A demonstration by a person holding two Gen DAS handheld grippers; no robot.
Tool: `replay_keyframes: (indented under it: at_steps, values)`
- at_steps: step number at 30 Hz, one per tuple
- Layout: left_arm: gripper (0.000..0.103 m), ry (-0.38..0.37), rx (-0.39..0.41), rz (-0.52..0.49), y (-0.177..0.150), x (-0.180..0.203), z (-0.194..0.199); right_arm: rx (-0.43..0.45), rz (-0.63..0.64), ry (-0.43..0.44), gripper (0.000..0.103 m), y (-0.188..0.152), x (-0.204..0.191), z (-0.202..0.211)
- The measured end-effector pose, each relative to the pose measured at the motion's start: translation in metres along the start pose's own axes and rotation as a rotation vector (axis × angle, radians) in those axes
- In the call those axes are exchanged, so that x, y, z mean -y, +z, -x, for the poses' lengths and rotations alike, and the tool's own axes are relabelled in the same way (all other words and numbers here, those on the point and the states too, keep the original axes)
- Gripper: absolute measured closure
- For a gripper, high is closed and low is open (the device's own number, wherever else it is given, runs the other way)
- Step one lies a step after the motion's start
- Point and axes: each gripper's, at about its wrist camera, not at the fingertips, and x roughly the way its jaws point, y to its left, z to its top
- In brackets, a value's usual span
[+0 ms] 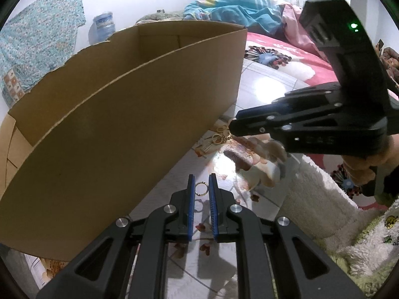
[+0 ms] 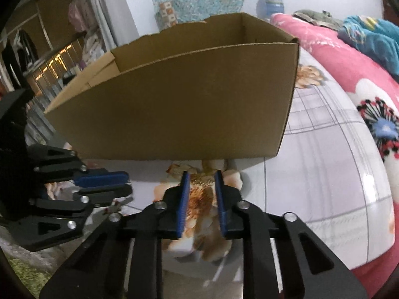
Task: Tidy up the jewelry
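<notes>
In the left wrist view a small gold ring (image 1: pixel 201 189) lies on the glossy tabletop between the blue pads of my left gripper (image 1: pixel 201 182), whose jaws stand a narrow gap apart around it without clearly pinching it. An open brown cardboard box (image 1: pixel 119 114) stands to the left. More gold jewelry (image 1: pixel 220 134) lies by the box's corner, right at the tip of my right gripper (image 1: pixel 233 124). In the right wrist view my right gripper (image 2: pixel 201 174) is open over a gold pile (image 2: pixel 203 180) in front of the box (image 2: pixel 174 109). The left gripper (image 2: pixel 104 182) shows at the left.
The tabletop (image 1: pixel 264 92) is a shiny floral-patterned sheet. A white fluffy towel (image 1: pixel 321 199) lies at the right. A pink floral blanket (image 2: pixel 361 79) and blue bedding (image 1: pixel 237 10) lie behind. A water jug (image 1: pixel 103 23) stands by the wall.
</notes>
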Motion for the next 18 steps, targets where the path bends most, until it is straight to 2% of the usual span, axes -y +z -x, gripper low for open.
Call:
replay_keyframes:
  at_steps: [6,11,18]
  values:
    - [0.093,-0.005,0.003,0.002,-0.001,-0.003,0.0,-0.026,0.055,-0.042,0.099,-0.003,-0.007,-0.006]
    - [0.093,-0.015,0.0,0.002,-0.001,-0.004,-0.002,-0.059,0.097,-0.089,0.1,-0.009,-0.013,-0.007]
    - [0.093,-0.032,0.0,-0.005,0.0,-0.005,-0.004,-0.093,0.081,-0.096,0.1,-0.016,-0.012,0.004]
